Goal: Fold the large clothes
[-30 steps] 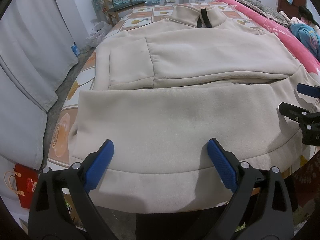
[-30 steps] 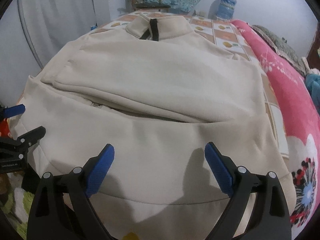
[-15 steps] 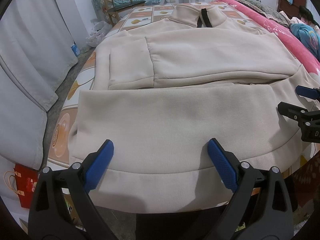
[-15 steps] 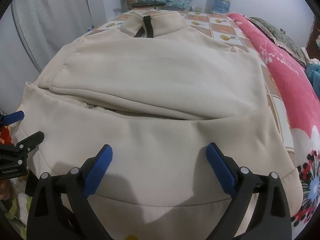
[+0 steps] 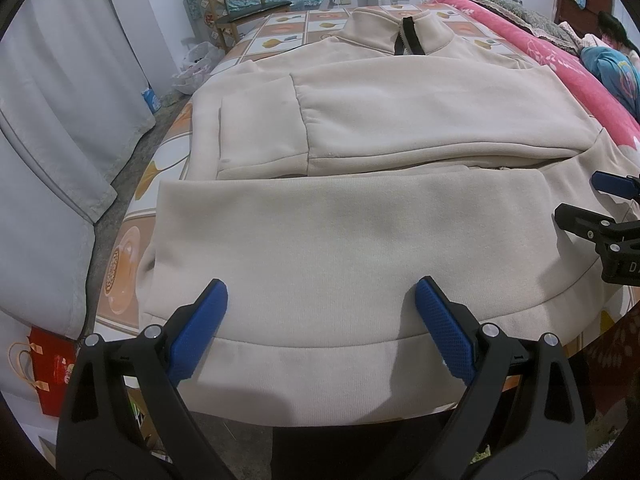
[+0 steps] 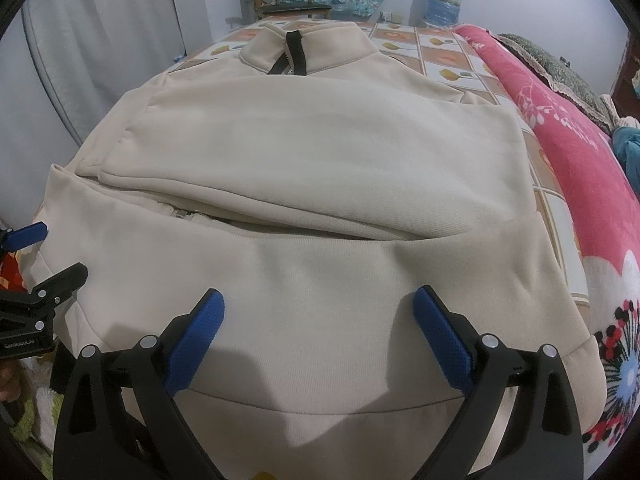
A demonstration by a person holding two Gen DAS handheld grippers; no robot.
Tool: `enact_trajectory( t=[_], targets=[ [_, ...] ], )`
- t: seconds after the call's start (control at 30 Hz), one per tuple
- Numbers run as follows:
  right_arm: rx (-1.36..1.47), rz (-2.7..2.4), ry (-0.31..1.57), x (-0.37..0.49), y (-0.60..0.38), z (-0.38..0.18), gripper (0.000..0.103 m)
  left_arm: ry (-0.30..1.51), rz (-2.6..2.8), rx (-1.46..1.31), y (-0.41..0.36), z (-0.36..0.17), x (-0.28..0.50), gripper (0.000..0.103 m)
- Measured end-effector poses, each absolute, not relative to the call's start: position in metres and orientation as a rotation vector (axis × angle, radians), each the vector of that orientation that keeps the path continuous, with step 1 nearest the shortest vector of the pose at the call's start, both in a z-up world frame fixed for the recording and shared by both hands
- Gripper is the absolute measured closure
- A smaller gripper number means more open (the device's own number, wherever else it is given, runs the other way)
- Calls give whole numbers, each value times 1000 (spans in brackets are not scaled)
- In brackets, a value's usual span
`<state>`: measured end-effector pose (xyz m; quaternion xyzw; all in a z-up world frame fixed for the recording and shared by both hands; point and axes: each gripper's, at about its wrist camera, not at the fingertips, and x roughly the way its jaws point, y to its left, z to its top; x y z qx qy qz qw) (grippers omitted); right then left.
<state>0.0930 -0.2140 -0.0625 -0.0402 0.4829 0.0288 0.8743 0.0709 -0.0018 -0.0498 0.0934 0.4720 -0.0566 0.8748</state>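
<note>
Cream sweatshirt [image 5: 360,240] — black zipper tab [image 5: 408,36], orange-and-white tiled sheet [image 5: 168,168], pink floral blanket [image 6: 580,152], blue-padded hand-held grippers.

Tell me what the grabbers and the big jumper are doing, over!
Left gripper open, right gripper open, both empty. Cream fleece zip-collar sweatshirt flat on bed, sleeves folded across. Nothing in the way.
</note>
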Motion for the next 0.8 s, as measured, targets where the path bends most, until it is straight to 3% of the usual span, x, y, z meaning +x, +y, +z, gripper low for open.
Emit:
enact_trajectory(
  t=[0.8],
  targets=[
    [-65, 85, 1006, 90, -219, -50, 9, 949, -105, 233, -1, -44, 71, 12]
  ],
)
